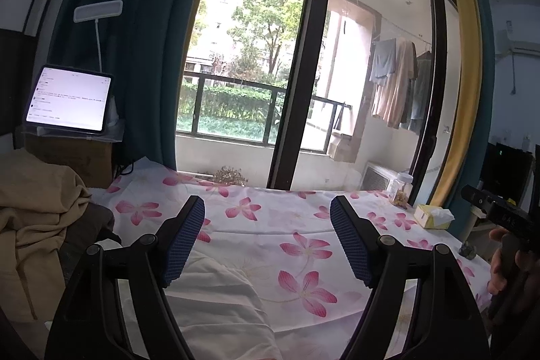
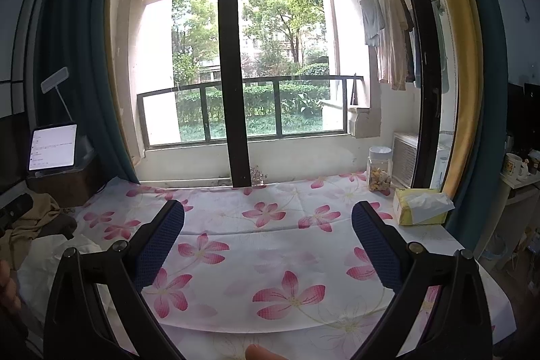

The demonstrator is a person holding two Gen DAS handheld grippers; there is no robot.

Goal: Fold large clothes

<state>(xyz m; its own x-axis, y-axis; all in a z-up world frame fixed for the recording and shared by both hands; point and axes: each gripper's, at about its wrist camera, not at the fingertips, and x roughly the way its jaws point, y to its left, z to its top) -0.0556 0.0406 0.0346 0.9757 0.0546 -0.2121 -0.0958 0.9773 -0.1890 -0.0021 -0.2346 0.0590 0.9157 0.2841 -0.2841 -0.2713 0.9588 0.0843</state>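
Here, the table is draped in a smooth white cloth printed with pink flowers, one crease running side to side across it. My left gripper hovers above it, its fingers faced with blue knurled pads, spread wide, nothing between them. My right gripper is posed the same way: level, pointing toward the window, pads parted, empty. In the left view a hand wraps the dark handle of the right tool at the frame's right edge.

The clothes sit at the left end of the table. A white garment, soft and lightly rumpled, lies directly beneath the left gripper's near finger; its visible bulk runs from near to far, though I cannot tell which end is which. Beside it, further left, a tan garment is heaped in loose folds with no clear axis, touching a dark brown piece.

At the far right of the table: a clear plastic jar with a white lid, holding yellowish bits, and just beside it a yellow tissue pack with a tissue poking out. A lit tablet stands propped at the far left, by the teal curtain.
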